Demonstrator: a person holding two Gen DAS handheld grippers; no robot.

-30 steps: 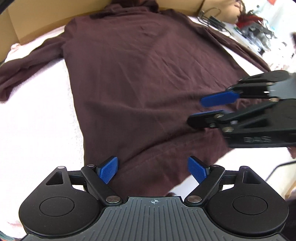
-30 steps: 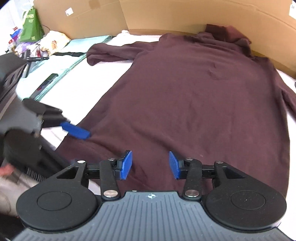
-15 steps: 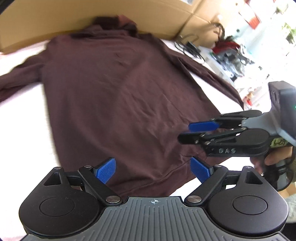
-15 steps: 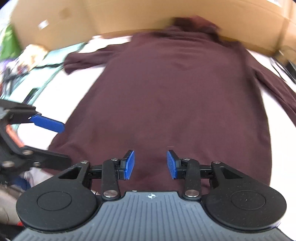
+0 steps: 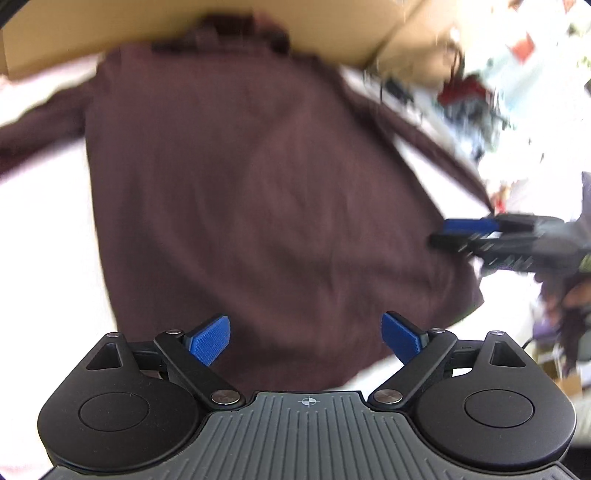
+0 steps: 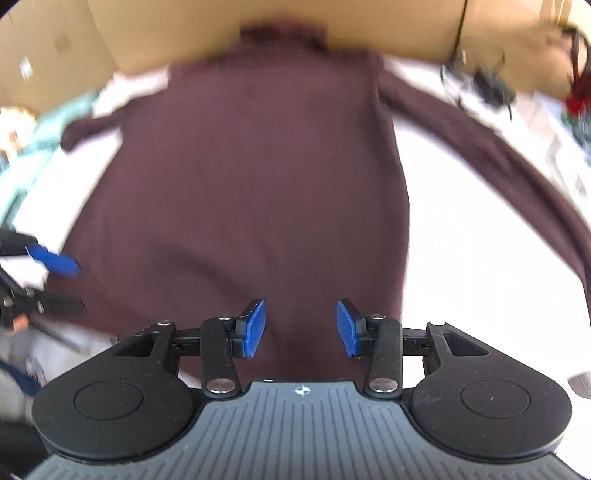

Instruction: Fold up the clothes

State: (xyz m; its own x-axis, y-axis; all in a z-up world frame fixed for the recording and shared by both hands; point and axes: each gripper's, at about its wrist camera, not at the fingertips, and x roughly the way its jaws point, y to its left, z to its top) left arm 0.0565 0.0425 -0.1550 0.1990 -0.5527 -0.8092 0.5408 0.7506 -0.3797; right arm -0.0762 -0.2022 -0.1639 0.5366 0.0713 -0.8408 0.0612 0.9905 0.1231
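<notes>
Both views blurred. Landmark: the dark maroon sweater (image 5: pixel 258 192).

- Sweater is lying flat on a white surface (image 5: pixel 40 236), collar toward the cardboard wall (image 5: pixel 110 33) at the far end, hem toward the cameras. Sleeves are spreading out to either side; in the right wrist view the sleeve on the right (image 6: pixel 517 162) is running long and diagonal across the white surface.
- Left gripper (image 5: pixel 306 338) is hovering over the sweater's hem, jaws standing wide apart, nothing between the blue pads but cloth seen beneath them. Cannot tell whether the pads are touching the fabric.
- Right gripper (image 6: pixel 301 328) is hovering over the hem as well, nearer the sweater's right side edge. Its jaws have just been opening; they are standing apart, with no cloth pinched between the pads.
- From the left wrist view the right gripper is showing side-on at the sweater's right edge, above the hem corner, a hand (image 5: pixel 576 295) gripping it from behind.
- From the right wrist view the left gripper's blue finger is showing at the sweater's left edge near the hem.
- Clutter (image 5: pixel 476 99) and cables are sitting beyond the sweater's right sleeve; too blurred to name.
</notes>
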